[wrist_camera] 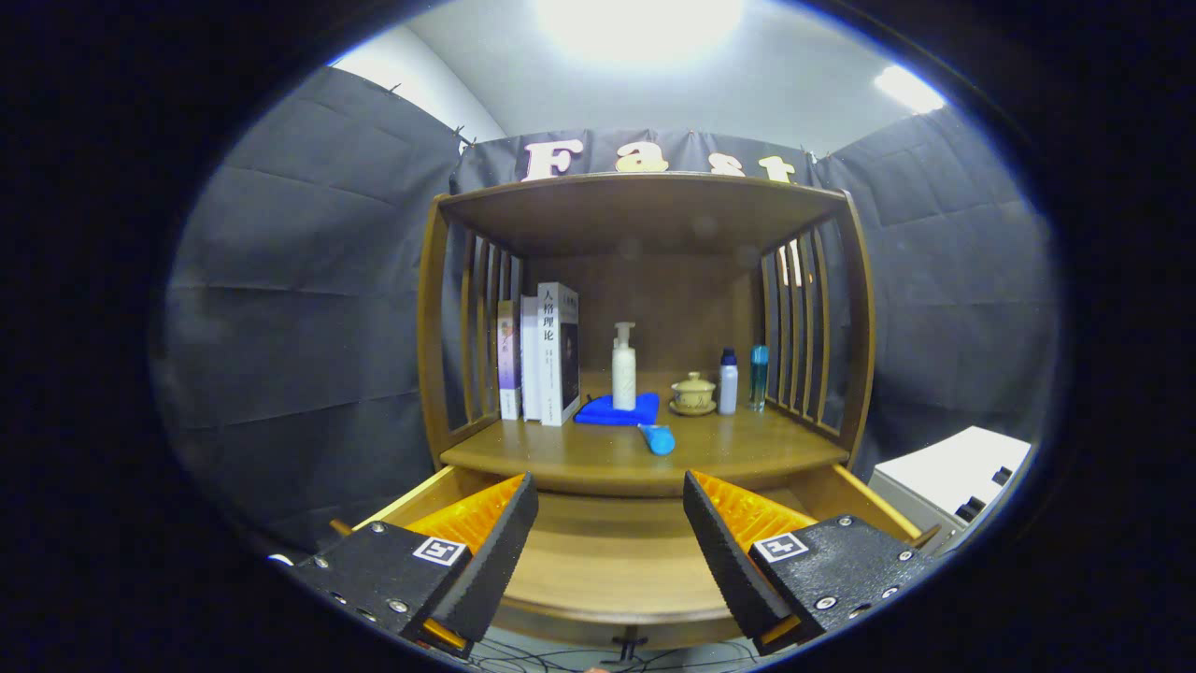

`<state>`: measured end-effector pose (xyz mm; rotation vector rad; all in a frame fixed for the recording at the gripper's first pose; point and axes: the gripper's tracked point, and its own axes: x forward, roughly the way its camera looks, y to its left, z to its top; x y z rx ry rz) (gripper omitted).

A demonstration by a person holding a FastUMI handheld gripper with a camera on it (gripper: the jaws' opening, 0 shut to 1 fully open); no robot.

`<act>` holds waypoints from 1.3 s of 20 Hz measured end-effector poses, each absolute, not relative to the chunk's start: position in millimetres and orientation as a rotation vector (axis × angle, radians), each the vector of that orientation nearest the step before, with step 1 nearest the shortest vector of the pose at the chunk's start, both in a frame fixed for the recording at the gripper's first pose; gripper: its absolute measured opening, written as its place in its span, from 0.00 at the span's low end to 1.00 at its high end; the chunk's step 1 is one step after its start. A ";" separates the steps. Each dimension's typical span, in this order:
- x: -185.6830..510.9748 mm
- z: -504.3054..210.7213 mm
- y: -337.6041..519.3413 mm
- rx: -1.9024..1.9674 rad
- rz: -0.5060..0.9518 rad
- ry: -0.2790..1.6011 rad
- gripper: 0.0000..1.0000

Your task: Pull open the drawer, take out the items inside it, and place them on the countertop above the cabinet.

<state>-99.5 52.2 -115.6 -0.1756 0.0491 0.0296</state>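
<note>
Wooden cabinet (645, 201) showing smooth, satin sheen; open drawer (607, 561) looking like paler wood w/ same finish. Blue cloth (617, 409) lying matt & soft. Pump bottle (623, 366) looking like glossy plastic. Gripper (610, 533) fingers spread, inner faces rough-textured.

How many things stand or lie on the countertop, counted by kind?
Books: 3
Bottles: 3
Lidded cup on saucer: 1
Blue cloth: 1
Small blue item: 1
Total: 9
The tool is open above the pulled-out drawer.
</note>
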 end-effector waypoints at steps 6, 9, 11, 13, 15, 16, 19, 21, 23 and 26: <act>-142.3 -147.8 5.7 -0.121 -0.092 0.085 0.96; -152.6 -174.5 -4.0 -0.178 -0.095 0.135 0.95; -155.4 -186.8 -2.4 -0.177 -0.089 0.149 0.95; -152.0 -199.9 -2.8 -0.196 -0.089 0.169 0.95; -147.9 -211.6 -2.3 -0.226 -0.087 0.189 0.95; -143.3 -215.6 -1.4 -0.226 -0.089 0.193 0.95; -140.9 -224.7 -0.4 -0.177 -0.115 0.207 0.95; -139.9 -233.0 1.6 -0.187 -0.117 0.227 0.95; -138.7 -233.1 0.8 -0.198 -0.118 0.228 0.95; -135.8 -232.6 0.5 -0.187 -0.116 0.230 0.95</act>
